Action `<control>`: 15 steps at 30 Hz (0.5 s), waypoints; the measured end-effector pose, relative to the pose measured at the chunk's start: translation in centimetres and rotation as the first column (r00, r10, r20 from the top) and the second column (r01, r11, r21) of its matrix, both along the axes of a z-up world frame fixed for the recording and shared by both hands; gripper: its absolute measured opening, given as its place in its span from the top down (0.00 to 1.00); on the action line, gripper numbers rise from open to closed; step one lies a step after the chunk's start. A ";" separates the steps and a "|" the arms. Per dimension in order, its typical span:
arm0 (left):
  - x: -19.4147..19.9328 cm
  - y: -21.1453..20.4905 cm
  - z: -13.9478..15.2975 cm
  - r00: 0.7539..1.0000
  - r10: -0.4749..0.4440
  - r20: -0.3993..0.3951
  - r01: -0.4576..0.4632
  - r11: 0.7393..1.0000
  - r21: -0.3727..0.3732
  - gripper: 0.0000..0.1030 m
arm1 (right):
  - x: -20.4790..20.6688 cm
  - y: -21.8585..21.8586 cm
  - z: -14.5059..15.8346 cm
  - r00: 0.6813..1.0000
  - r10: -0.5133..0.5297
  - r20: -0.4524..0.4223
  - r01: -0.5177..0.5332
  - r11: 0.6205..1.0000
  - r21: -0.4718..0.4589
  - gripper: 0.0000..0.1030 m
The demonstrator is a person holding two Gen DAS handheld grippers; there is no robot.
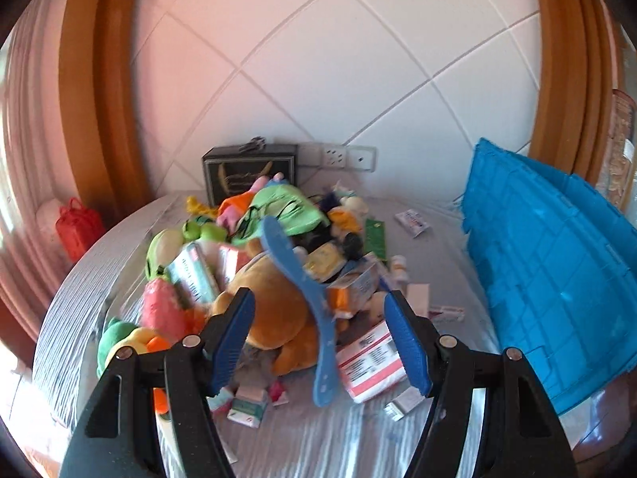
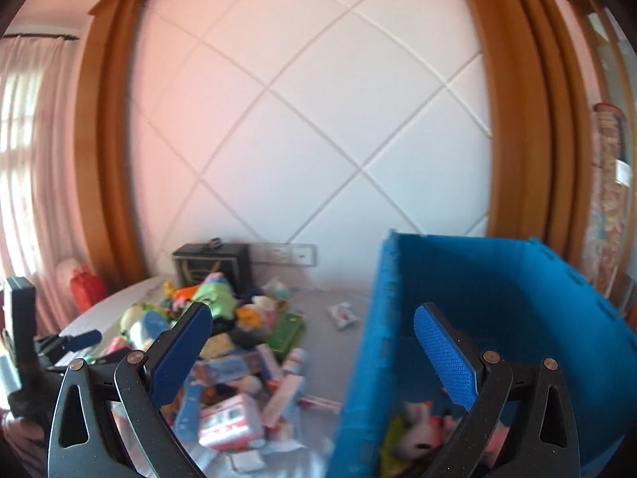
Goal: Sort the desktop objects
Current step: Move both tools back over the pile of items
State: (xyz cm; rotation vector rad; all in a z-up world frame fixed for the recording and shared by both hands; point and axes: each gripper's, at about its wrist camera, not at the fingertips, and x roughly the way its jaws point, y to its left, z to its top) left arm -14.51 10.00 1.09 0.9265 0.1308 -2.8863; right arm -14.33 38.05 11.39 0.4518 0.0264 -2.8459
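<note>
A mixed pile of plush toys, small boxes and packets lies on the grey-covered table [image 1: 318,438]. On top of it are a brown plush toy [image 1: 274,310] and a long flat blue plastic piece [image 1: 294,271]. My left gripper [image 1: 320,338] hovers open over the pile's near side, its pads clear of the brown toy and the blue piece. My right gripper [image 2: 314,346] is open and holds nothing. It straddles the left wall of the blue crate [image 2: 497,290], which contains several plush toys [image 2: 422,426]. A blue pad [image 2: 81,338] of the left gripper shows at the far left.
The blue crate [image 1: 557,279] stands at the table's right. A red-and-white packet [image 1: 370,362] and small cartons lie near the front. A green box [image 1: 376,237] sits mid-table. At the back a black box [image 1: 249,171] is by the wall sockets [image 1: 338,155]. A red bag [image 1: 77,227] lies beyond the left edge.
</note>
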 end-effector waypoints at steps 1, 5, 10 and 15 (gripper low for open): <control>0.0 -1.4 -0.9 1.000 0.022 0.022 -0.022 1.000 0.009 0.35 | -0.4 -1.2 -0.3 1.000 0.017 0.009 -0.017 1.000 0.009 0.00; 0.3 -6.9 -5.2 0.986 0.121 0.116 -0.127 0.991 0.047 0.35 | -2.0 -6.6 -3.2 0.990 0.110 0.091 -0.113 0.993 0.029 0.00; 0.7 -11.6 -10.6 0.955 0.194 0.226 -0.216 0.973 0.080 0.35 | -3.3 -11.5 -9.0 0.959 0.170 0.228 -0.182 0.983 0.032 0.00; -0.5 -13.1 -14.4 0.934 0.170 0.314 -0.220 0.967 0.132 0.35 | -5.7 -13.1 -16.6 0.903 0.149 0.403 -0.181 0.982 0.043 0.00</control>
